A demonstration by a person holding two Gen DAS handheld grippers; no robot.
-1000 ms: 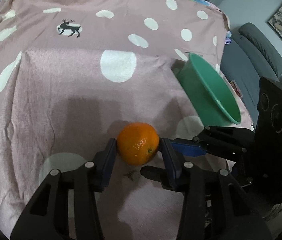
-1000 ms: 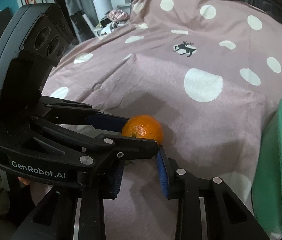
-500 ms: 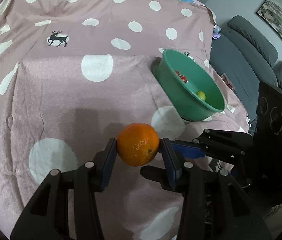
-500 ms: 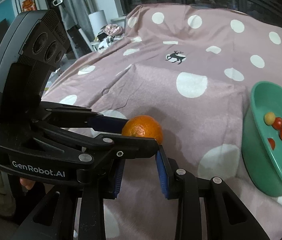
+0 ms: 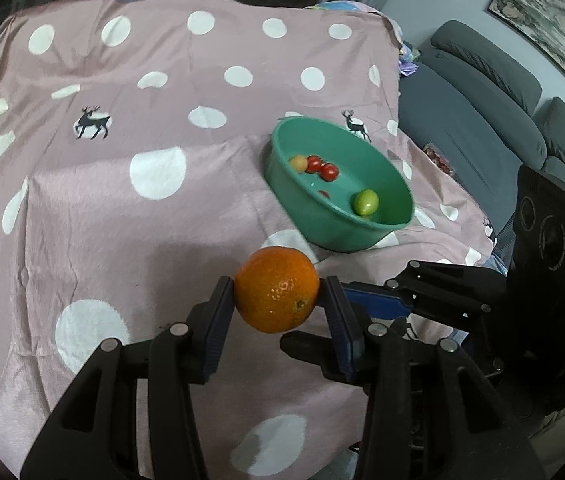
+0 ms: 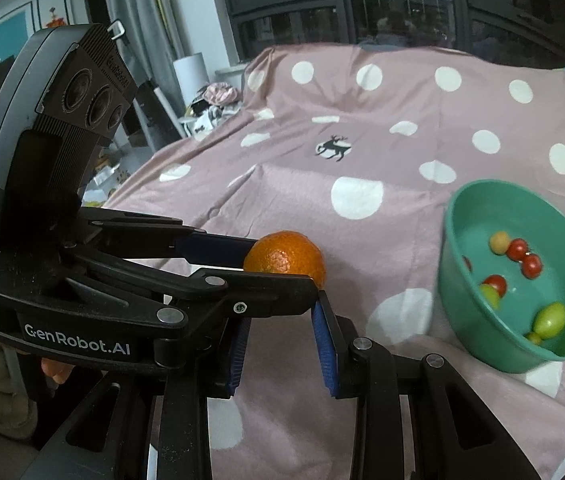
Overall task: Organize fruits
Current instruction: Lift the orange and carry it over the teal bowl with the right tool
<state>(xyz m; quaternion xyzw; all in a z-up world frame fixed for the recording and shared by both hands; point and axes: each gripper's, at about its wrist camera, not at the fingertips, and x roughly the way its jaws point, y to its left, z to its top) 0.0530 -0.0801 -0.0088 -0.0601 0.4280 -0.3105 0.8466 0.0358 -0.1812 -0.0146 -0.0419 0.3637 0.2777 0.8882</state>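
The left tongs (image 5: 276, 300) pinch the orange (image 5: 276, 289) by its two sides between their blue pads, and over the last second they have carried it up off the spotted pink cloth (image 5: 122, 216): a second ago the fruit sat low against the fabric with the green bowl (image 5: 362, 236) tipped at the edge of the view, while now the orange hangs above the cloth, just short of the bowl's near rim, and the whole bowl shows. In the bowl lie several red cherry tomatoes (image 5: 328, 171), a pale yellowish fruit (image 5: 297, 163) beside them and a green one (image 5: 365, 202) nearer the rim that faces the tongs. The right tongs (image 6: 282, 346) are spread with nothing between them, and sit beside the orange on the side away from the bowl. By my reading, the pick is finished and the carry toward the bowl is under way; what remains is to bring the orange over the bowl's rim and let it go gently, since it is bigger than the small fruit already inside and could knock them about.
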